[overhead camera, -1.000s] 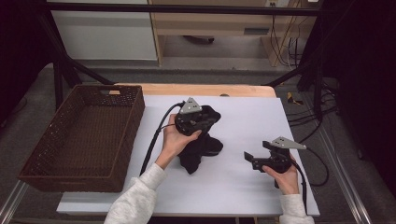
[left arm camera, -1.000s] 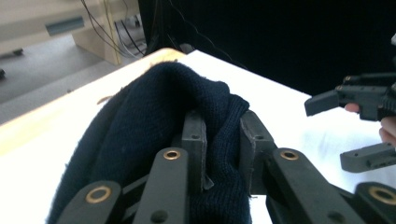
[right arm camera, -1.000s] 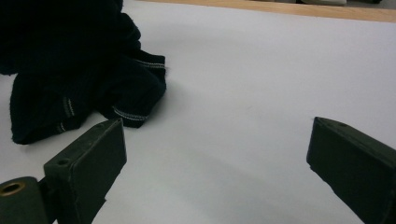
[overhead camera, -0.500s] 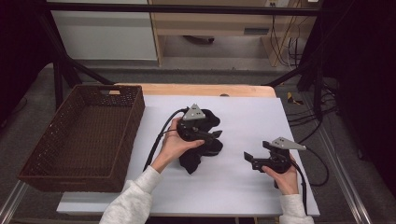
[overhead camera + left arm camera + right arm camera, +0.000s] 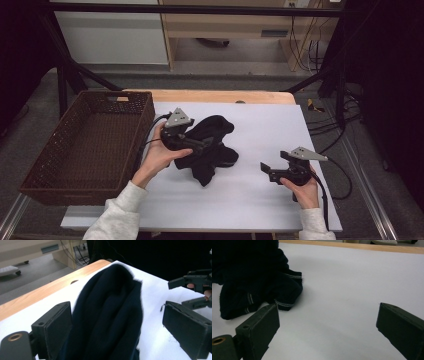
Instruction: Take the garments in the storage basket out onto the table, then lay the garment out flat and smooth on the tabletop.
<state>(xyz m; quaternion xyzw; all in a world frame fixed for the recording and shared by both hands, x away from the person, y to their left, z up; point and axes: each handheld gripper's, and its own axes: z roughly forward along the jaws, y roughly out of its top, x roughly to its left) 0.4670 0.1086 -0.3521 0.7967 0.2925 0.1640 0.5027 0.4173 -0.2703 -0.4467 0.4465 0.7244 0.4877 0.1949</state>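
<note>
Left gripper (image 5: 207, 145) has just been opening, jaws spread round the dark cloth (image 5: 212, 150); right gripper (image 5: 266, 170), at four o'clock, gapes empty.

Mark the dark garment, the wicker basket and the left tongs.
dark garment (image 5: 212, 131), high view, on its bunched upper fold.
wicker basket (image 5: 45, 165), high view, on its left wall.
left tongs (image 5: 207, 145), high view, between the open tips, above the garment.

High view: overhead, facing forward-down across whole desk (image 5: 260, 200). Both gripper views: low, close, looking along own tongs. All three share the dark garment (image 5: 212, 150) (image 5: 110, 315) (image 5: 249, 277).
</note>
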